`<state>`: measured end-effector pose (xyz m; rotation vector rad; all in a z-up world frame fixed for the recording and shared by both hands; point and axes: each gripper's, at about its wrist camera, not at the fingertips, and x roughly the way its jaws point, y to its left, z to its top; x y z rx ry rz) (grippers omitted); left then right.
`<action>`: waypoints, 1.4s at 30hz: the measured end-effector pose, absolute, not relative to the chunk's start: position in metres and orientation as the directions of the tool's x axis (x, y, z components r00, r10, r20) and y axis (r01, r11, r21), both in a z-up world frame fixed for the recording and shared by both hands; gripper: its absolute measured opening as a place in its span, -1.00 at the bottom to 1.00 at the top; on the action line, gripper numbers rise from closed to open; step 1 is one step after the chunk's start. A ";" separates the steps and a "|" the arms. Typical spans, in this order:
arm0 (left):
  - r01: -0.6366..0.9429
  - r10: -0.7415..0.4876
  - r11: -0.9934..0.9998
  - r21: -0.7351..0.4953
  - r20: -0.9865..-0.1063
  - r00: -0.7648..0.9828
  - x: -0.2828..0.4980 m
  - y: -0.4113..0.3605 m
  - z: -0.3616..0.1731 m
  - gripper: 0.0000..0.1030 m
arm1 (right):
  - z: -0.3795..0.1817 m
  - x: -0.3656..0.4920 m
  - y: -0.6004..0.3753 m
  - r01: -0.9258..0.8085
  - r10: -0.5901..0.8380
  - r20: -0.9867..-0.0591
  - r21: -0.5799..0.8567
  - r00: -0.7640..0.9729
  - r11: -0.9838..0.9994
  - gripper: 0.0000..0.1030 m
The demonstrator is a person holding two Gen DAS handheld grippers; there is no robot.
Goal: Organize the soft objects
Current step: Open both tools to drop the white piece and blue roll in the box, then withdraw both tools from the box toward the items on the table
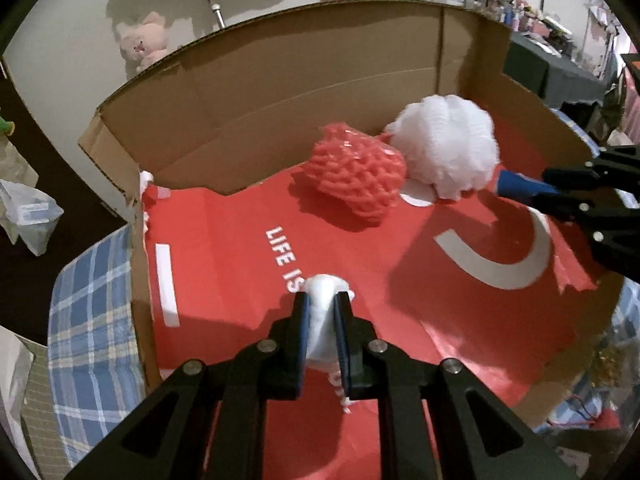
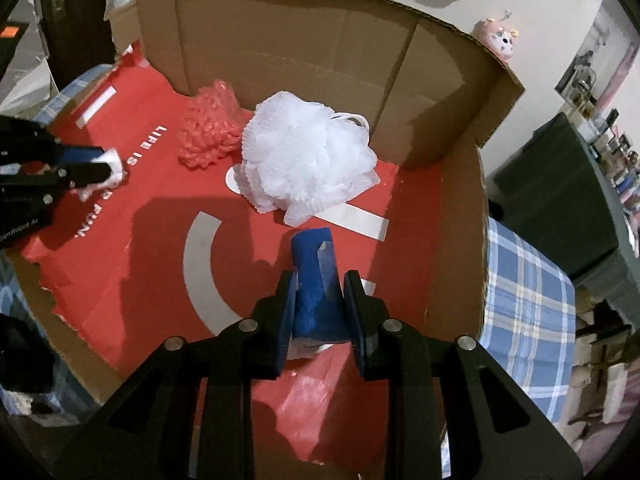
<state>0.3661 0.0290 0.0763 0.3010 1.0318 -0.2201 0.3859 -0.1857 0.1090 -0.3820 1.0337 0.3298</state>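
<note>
Left wrist view is looking down along the left gripper [image 1: 320, 304], whose jaws are sitting nearly together and squeezing a small white soft object [image 1: 322, 320] that bulges out above the fingertips and trails below them. From the right wrist view, the same gripper is coming in at the left edge with that white piece poking out past its tips.

Right gripper [image 2: 319, 280] is clamping a blue soft roll [image 2: 314, 280] between its pads, the jaws standing a little apart around it, and the roll is sticking out forward beyond the fingertips. In the left wrist view this roll is showing at the right, its blue end lying just beside the white mesh pouf [image 1: 448, 146].

Both grippers are hanging over an open cardboard box [image 1: 248, 92], its far flaps standing upright. A red plastic sheet [image 1: 240, 240] with white lettering is lining the box floor, torn along one edge. On that sheet, near the back wall, the white mesh pouf is resting with a pink netted foam piece [image 1: 356, 172] touching its side. The box is sitting on a blue plaid cloth [image 1: 92, 320]. Pink plush toys [image 1: 144, 40] are lying on the pale floor beyond the box.
</note>
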 end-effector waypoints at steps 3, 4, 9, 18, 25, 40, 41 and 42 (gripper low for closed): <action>0.302 -0.025 0.943 0.140 -0.874 0.485 0.375 0.033 0.071 -0.71 | 0.103 0.395 -0.187 -0.422 0.068 -0.887 -0.148 0.457 0.895 -0.54; 0.293 -0.020 0.946 0.140 -0.876 0.483 0.377 0.035 0.069 -0.71 | 0.102 0.397 -0.187 -0.416 0.065 -0.889 -0.147 0.453 0.897 -0.54; 0.278 -0.021 0.952 0.127 -0.880 0.475 0.382 0.039 0.062 -0.68 | 0.098 0.401 -0.190 -0.407 0.072 -0.895 -0.128 0.440 0.904 -0.54; 0.291 -0.039 0.949 0.120 -0.872 0.487 0.374 0.035 0.063 -0.04 | 0.091 0.401 -0.186 -0.422 0.064 -0.905 -0.133 0.421 0.897 -0.49; 0.290 -0.064 0.951 0.109 -0.847 0.528 0.355 0.040 0.080 0.21 | 0.103 0.391 -0.182 -0.441 0.094 -0.889 -0.128 0.448 0.888 0.23; 0.256 -0.155 0.964 0.070 -0.635 0.757 0.252 0.041 0.178 0.85 | 0.215 0.286 -0.190 -0.402 0.195 -0.737 -0.112 0.647 0.909 0.52; 0.252 -0.157 0.965 0.068 -0.620 0.769 0.242 0.039 0.184 0.91 | 0.224 0.278 -0.191 -0.398 0.201 -0.721 -0.113 0.663 0.910 0.52; 0.245 -0.162 0.968 0.060 -0.595 0.787 0.230 0.040 0.192 0.96 | 0.233 0.269 -0.190 -0.390 0.204 -0.700 -0.116 0.685 0.913 0.54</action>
